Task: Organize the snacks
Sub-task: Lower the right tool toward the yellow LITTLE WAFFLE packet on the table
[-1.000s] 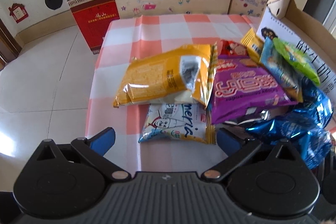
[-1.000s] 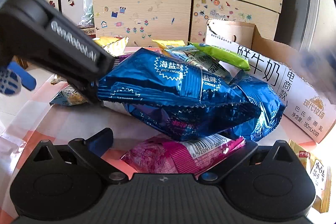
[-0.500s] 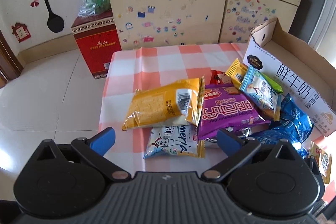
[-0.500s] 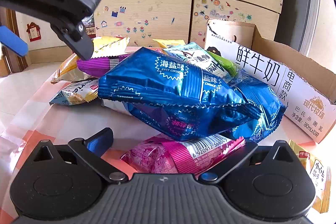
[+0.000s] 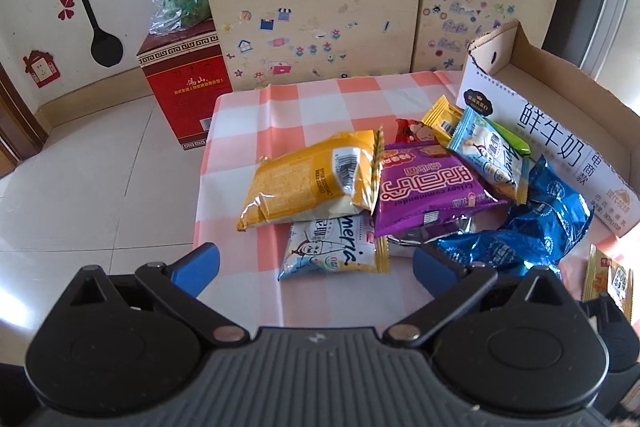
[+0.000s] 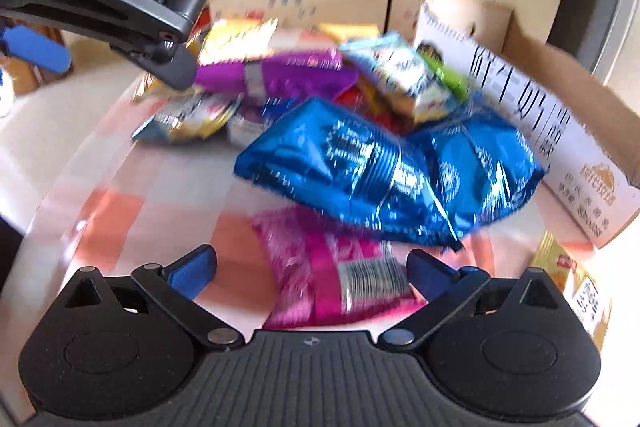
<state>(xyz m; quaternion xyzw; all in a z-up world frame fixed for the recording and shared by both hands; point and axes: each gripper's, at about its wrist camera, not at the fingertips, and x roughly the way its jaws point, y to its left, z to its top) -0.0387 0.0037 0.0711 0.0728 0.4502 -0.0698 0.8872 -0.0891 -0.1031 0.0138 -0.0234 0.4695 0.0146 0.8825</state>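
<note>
The snacks lie in a loose heap beside the open cardboard box (image 5: 560, 143). A yellow bag (image 5: 312, 183), barcode up, lies farthest from the box, overlapping a white packet (image 5: 332, 251). A purple pack (image 5: 432, 191) lies flat between the yellow bag and the box. Small packets (light blue (image 5: 488, 155), green (image 5: 512, 143), yellow (image 5: 440, 117)) lean against the box's printed wall. Crinkled blue foil bags (image 6: 384, 171) rest against that wall, partly over a pink packet (image 6: 340, 267).

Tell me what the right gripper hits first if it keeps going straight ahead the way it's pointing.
Most likely the crinkly pink foil snack packet, lying between the open right gripper fingers. Just beyond it sits the shiny blue foil bag. The picture is motion-blurred, so depth is uncertain.
</note>
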